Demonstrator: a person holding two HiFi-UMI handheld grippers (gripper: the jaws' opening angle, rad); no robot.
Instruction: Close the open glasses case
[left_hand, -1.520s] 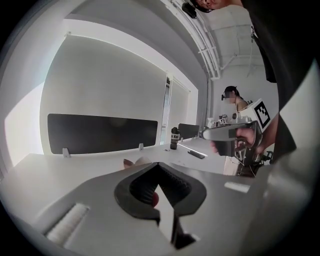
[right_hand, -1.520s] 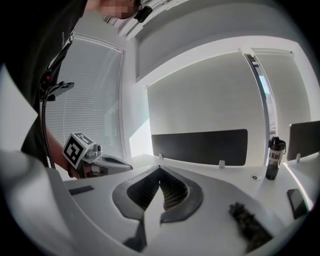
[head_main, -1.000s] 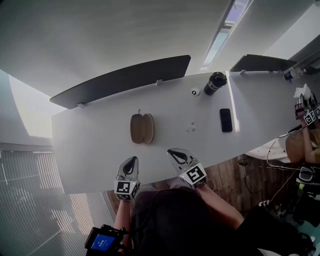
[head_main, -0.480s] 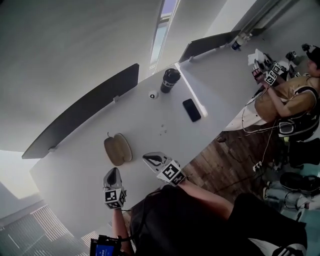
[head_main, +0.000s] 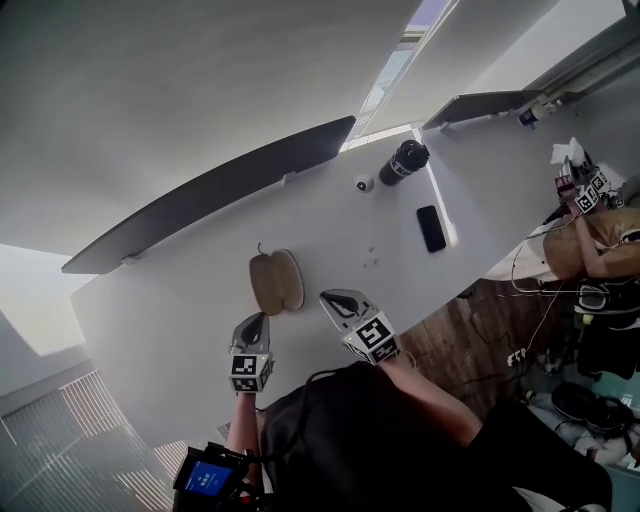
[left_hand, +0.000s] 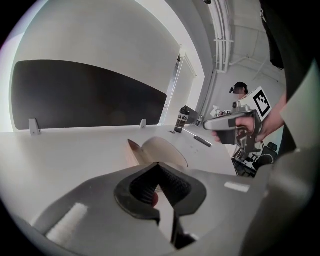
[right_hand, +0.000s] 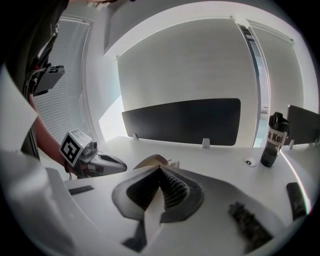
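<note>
The open glasses case (head_main: 277, 282) lies flat on the white table (head_main: 170, 300), its two tan oval halves spread side by side. My left gripper (head_main: 258, 320) is just short of the case's near edge, jaws shut and empty. My right gripper (head_main: 333, 298) is a little to the case's right, also shut with nothing in it. In the left gripper view the case (left_hand: 161, 151) stands just beyond the closed tips of the left gripper (left_hand: 158, 165). In the right gripper view the case (right_hand: 151, 160) peeks over the closed tips of the right gripper (right_hand: 160, 168).
A black bottle (head_main: 404, 162), a small white round object (head_main: 364, 183) and a dark phone (head_main: 431, 228) sit on the table's far right. A dark divider panel (head_main: 210, 195) runs along the back edge. Another person (head_main: 600, 245) with grippers sits at far right.
The head view has swung about. Both grippers have come closer to the case, which stays open and in place. Both stay shut.
</note>
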